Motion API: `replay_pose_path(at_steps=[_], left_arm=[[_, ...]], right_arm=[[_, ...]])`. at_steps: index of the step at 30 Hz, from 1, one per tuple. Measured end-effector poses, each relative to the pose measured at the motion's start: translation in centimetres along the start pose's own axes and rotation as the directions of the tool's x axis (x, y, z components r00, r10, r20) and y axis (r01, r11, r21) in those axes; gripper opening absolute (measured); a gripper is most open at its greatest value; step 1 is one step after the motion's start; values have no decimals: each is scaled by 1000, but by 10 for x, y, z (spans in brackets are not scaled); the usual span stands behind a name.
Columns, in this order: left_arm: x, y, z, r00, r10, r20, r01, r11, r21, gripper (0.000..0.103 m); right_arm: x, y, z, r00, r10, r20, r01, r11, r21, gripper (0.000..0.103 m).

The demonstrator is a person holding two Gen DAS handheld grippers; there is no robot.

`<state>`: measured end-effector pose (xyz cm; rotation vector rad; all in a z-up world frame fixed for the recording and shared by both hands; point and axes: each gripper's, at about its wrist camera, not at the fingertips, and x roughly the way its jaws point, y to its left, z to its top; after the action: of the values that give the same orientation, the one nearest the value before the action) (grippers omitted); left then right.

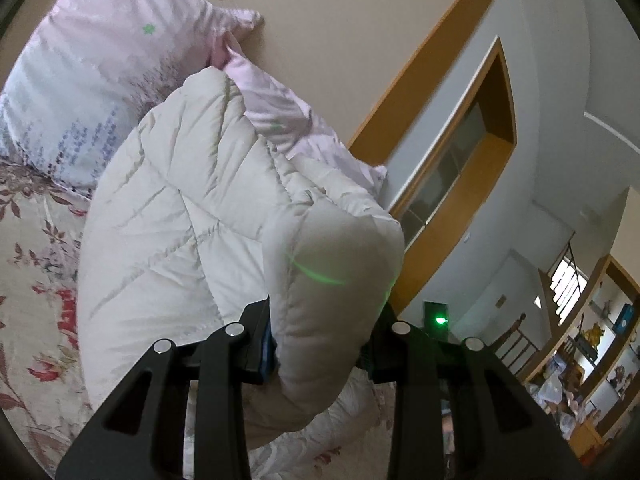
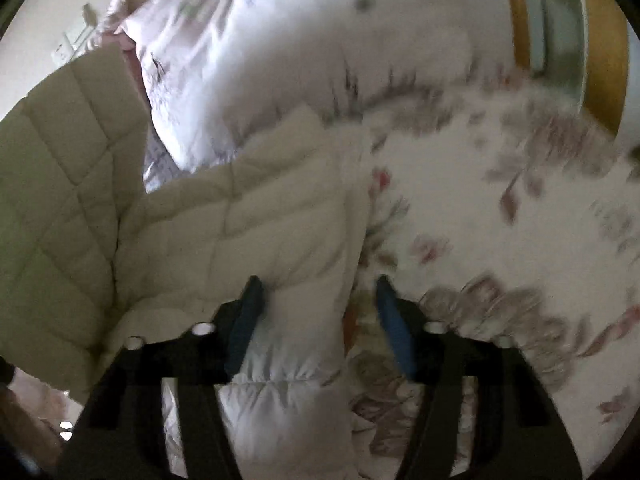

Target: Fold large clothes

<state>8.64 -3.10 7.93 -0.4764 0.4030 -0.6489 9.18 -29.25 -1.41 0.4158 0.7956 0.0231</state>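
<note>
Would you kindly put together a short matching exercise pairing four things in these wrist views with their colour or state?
Things:
1. quilted jacket
2. pillow
3. bedsheet
4. left gripper

Descriptions:
A. pale pink, small printed motifs
B. cream, stitched puffy panels
C. fingers either side of a padded fold
D. light, red-brown floral print

Pairs: 1-B, 2-A, 3-D, 4-C

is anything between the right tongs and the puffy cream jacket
Nothing visible. The cream quilted puffer jacket already lies in the gap of the open right tongs, over the floral bedspread. The left tongs already hold a fold of it.
</note>
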Motion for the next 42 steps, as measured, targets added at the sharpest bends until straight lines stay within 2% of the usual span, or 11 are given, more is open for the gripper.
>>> replay_pose_path(at_steps=[1,5,13,18,21,24,26,28,32,40,42], left_arm=[[4,0,-3,1000,-5,-13,5,1000,5,33],[22,-15,-13,996,-27,-80,32,998,54,33],[59,-33,-48,964,-53,-259,93,985,143,33],[82,-37,-68,933,-14,-359,84,980,180,33],[91,-37,-78,911,23,-413,62,979,192,34],[104,-36,-90,879,66,-471,42,976,215,35],[108,-37,-94,869,82,-488,36,973,228,36],[112,-39,-96,861,97,-499,28,971,237,37],[115,-42,-99,853,130,-505,8,965,262,38],[123,-54,-106,843,186,-504,-10,943,332,42],[124,-56,-106,842,194,-503,-13,940,340,42]], right_arm=[[8,-2,-1,998,51,-28,-51,999,12,26],[18,10,2,995,93,-34,-94,995,-13,10],[43,18,11,984,159,-82,-160,987,-14,8],[31,2,14,991,126,-53,-127,992,-2,16],[13,-18,17,999,48,-13,-47,999,22,44],[-10,-45,26,996,-57,63,51,994,95,49],[-26,-58,37,993,-19,116,2,989,145,49],[-42,-54,43,983,94,159,-117,983,141,51],[-50,-25,55,948,282,150,-294,954,65,64],[-26,21,71,959,265,101,-266,964,-2,64],[-23,21,73,960,259,102,-260,966,-10,47]])
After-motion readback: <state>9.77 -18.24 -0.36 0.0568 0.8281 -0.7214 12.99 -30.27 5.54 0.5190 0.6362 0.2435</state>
